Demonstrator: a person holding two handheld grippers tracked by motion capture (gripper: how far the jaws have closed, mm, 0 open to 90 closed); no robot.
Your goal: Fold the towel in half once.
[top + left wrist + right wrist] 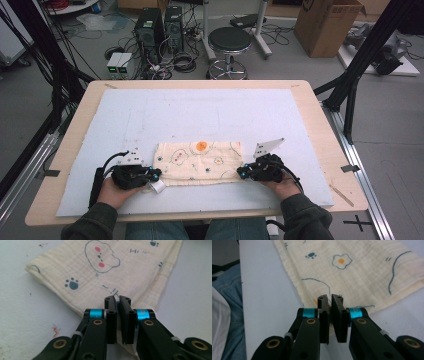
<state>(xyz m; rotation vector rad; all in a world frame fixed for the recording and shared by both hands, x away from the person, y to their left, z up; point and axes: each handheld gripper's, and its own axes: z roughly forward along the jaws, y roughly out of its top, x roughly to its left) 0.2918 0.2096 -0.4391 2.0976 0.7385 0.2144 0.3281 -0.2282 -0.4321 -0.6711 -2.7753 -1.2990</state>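
On the table [310,105], the left gripper [117,301] and right gripper [330,300] each pinched a near corner of the folded cream cloth [199,161] (printed with paw marks), jaws clamped on fabric.

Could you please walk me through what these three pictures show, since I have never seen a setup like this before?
There is no robot arm here: a person sits at a table and holds a handheld two-jaw tool in each hand. The high view looks down from above the person's side. It shows the left gripper and the right gripper at opposite ends of a cream cloth, printed with small cartoon drawings, which lies folded on a pale blue mat.

The other two pictures come from cameras riding on the tools, each looking along its own black fingers. In the left gripper view, the left gripper's fingers are pinched shut on a corner of the cloth. In the right gripper view, the right gripper's fingers are closed on the cloth's edge the same way. So both tools hold the cloth, one at each end.
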